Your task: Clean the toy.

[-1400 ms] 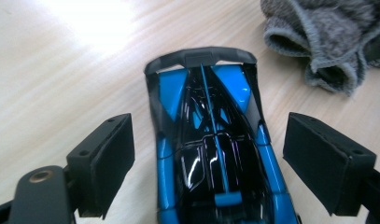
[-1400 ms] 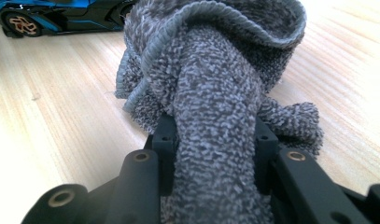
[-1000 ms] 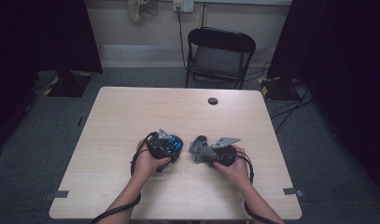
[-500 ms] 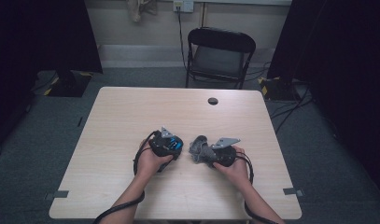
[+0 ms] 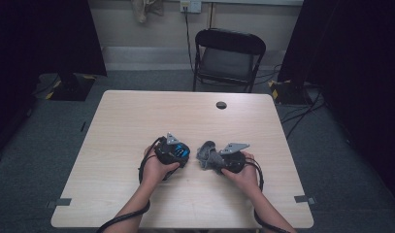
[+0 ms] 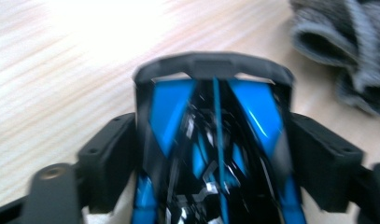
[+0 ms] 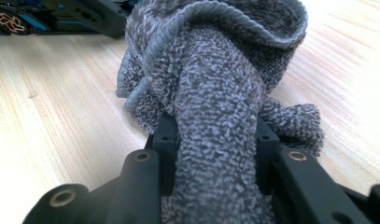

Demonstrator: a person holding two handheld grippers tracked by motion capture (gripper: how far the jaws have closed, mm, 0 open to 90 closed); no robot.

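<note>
Grey knitted cloth was clamped in right gripper. Blue-black toy car was gripped between left gripper jaws, which had just been reopening; cloth lay just right of it.

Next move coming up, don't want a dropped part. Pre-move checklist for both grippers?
1. Left gripper holds blue toy car: ok, car between the jaws, which have just been opening.
2. Right gripper clamps grey cloth: ok.
3. Cloth apart from car: ok, gap shows in the high view.
4. Car resting on table: cannot tell.
5. Black disc out of the way: ok, near the far edge.
</note>
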